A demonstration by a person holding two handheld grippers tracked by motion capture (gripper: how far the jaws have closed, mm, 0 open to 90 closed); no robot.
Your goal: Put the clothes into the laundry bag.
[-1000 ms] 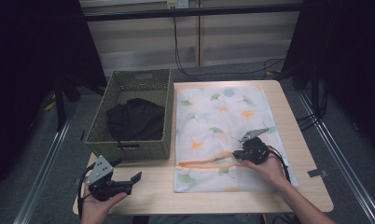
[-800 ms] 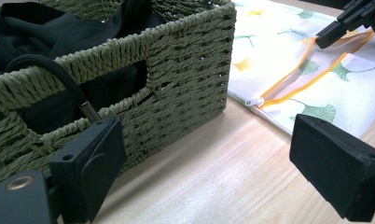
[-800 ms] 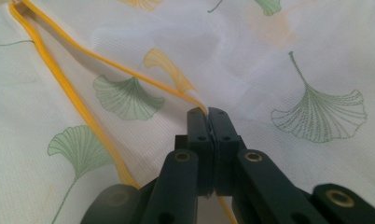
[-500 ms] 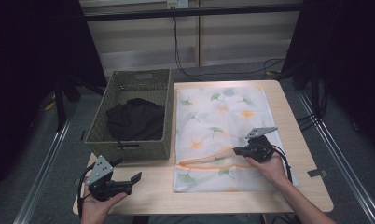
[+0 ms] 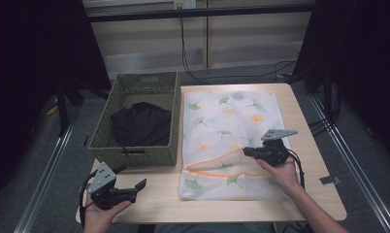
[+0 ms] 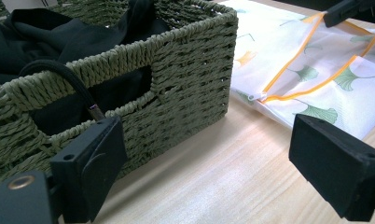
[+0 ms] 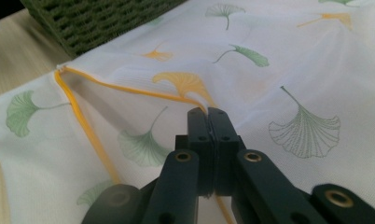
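So far, only the opening step looked under way. The mesh laundry bag (image 5: 232, 141), white with ginkgo-leaf print, lay flat on the worktop (image 5: 309, 194), just beside the woven basket (image 5: 139, 153). Its orange-edged zipper opening (image 7: 83, 121) gaped in a narrow wedge toward the basket side.

Right claw (image 5: 246, 151): jaws pressed together on the upper orange edge of the opening, the fabric pinched between them and lifted slightly, as the right gripper view showed at the tips (image 7: 207, 114).

Left claw (image 5: 135, 187): jaws wide apart, nothing between them, resting low at the near left of the worktop, pointed toward the basket's front wall and handle slot (image 6: 106, 91).

Dark garment (image 5: 139, 124): heaped inside the basket, a strap (image 6: 59, 74) draped over the rim. Untouched by either claw.

Judgement: bag mouth partly open and held; garment not yet picked up. Left to do, likely: widen the mouth, lift the garment out of the basket, feed it into the bag, close the zipper.
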